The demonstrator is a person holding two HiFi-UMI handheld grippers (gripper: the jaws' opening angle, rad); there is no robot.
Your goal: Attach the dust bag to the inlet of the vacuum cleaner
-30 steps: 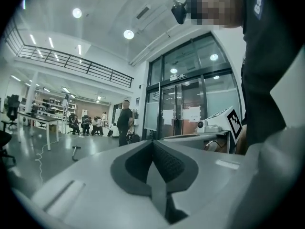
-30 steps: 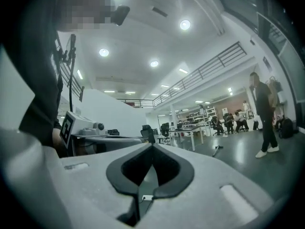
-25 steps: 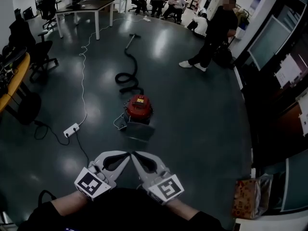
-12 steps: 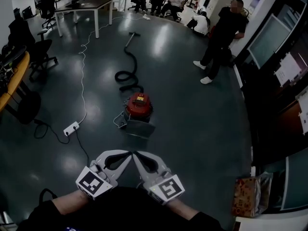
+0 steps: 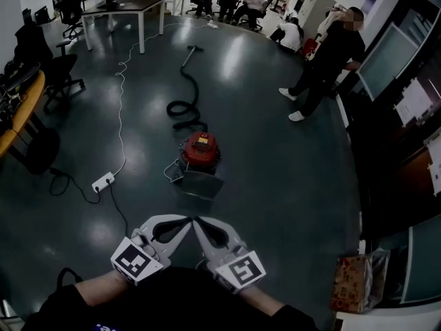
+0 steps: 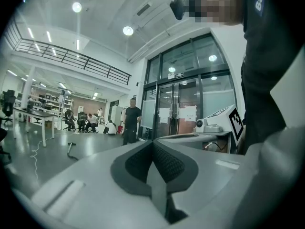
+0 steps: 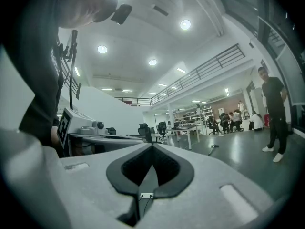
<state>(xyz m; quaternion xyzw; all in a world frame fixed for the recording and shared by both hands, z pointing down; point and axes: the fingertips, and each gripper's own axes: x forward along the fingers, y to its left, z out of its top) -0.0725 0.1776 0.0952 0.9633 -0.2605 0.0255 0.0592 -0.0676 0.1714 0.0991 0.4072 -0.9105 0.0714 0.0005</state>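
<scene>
A red canister vacuum cleaner (image 5: pixel 200 150) stands on the dark floor in the middle of the head view. A flat grey piece (image 5: pixel 198 183), perhaps the dust bag, lies against its near side. Its black hose (image 5: pixel 182 107) coils away behind it to a wand (image 5: pixel 188 54). My left gripper (image 5: pixel 187 220) and right gripper (image 5: pixel 196 220) are held close to my body, well short of the vacuum, with their tips almost meeting. Both are shut with nothing in them, as the left gripper view (image 6: pixel 153 143) and the right gripper view (image 7: pixel 152 147) show.
A white power strip (image 5: pixel 103 182) and its cable lie left of the vacuum. A person (image 5: pixel 331 57) stands at the back right, others sit further back. A table (image 5: pixel 127 7) and chairs (image 5: pixel 58 81) are at the left. A paper bag (image 5: pixel 355 285) stands near right.
The standing person has stepped toward the right wall. Both grippers stay shut and in the same place; the vacuum has not moved.
</scene>
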